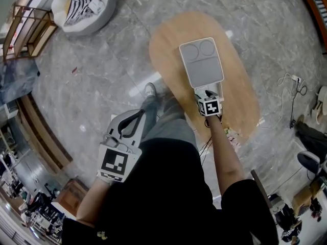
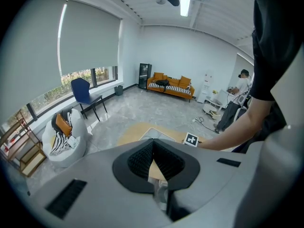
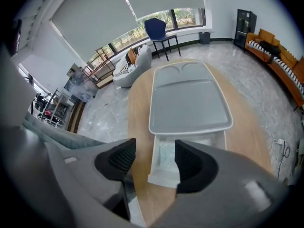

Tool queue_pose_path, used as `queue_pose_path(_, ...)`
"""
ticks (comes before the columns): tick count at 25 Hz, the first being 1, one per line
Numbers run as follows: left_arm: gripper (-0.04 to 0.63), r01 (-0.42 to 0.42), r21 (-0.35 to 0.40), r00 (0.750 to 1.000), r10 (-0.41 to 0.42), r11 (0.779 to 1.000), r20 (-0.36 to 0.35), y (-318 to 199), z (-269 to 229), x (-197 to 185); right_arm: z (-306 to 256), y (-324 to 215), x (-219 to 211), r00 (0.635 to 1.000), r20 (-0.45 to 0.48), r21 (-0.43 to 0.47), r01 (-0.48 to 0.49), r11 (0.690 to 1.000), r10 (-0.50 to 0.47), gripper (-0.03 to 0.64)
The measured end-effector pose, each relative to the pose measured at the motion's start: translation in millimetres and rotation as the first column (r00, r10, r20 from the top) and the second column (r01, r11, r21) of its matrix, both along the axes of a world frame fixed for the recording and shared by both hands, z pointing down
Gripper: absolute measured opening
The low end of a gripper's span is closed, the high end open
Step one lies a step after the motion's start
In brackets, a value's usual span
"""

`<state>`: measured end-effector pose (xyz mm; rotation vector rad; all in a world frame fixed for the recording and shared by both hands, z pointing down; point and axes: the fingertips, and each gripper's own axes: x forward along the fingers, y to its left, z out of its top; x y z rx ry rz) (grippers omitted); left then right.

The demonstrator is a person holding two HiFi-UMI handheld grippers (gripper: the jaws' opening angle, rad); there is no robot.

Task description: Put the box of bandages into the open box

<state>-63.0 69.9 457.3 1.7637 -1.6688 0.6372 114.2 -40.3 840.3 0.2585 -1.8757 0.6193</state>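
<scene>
On the oval wooden table (image 1: 240,80) stands the open white box (image 1: 202,63), its grey lid (image 3: 190,99) folded back. In the right gripper view a pale blue-green packet, apparently the box of bandages (image 3: 166,156), lies inside the box's shallow base (image 3: 159,177). My right gripper (image 3: 153,158) hovers just above it, jaws wide open, nothing between the pads. In the head view the right gripper (image 1: 207,93) is at the box's near end. My left gripper (image 1: 134,120) is held off the table by the person's leg. Its pads meet at the left gripper's (image 2: 153,148) tip, empty.
A grey beanbag with a striped cushion (image 1: 84,6) and a wooden rack (image 1: 25,29) sit on the floor at the far left. Cables (image 1: 291,86) lie on the floor right of the table. A blue chair (image 3: 159,30) stands beyond the table by the window.
</scene>
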Motion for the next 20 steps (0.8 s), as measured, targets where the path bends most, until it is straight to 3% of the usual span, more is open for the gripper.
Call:
queue_pose_path(6,0.012,-0.065,0.055,0.998,0.064,0.996,0.014,-10.6,-9.5,-7.0,-49.3,-10.5,-23.1,0.997,0.076,0.045,-0.011,0.999,0.008,0.255)
queue_pose_path(13,0.012,-0.053,0.107,0.999,0.053,0.993,-0.001,-18.9,-28.1,-16.3,-111.5,-16.6,-40.2,0.987,0.16,0.094,-0.038,0.995,0.022,0.245)
queue_pose_path(20,0.012,-0.088,0.165,0.996,0.086,0.982,0.02,-22.3,-44.2,-26.7,-173.4,-17.3,-50.4,0.97,0.238,0.163,-0.083,0.983,0.042,0.175)
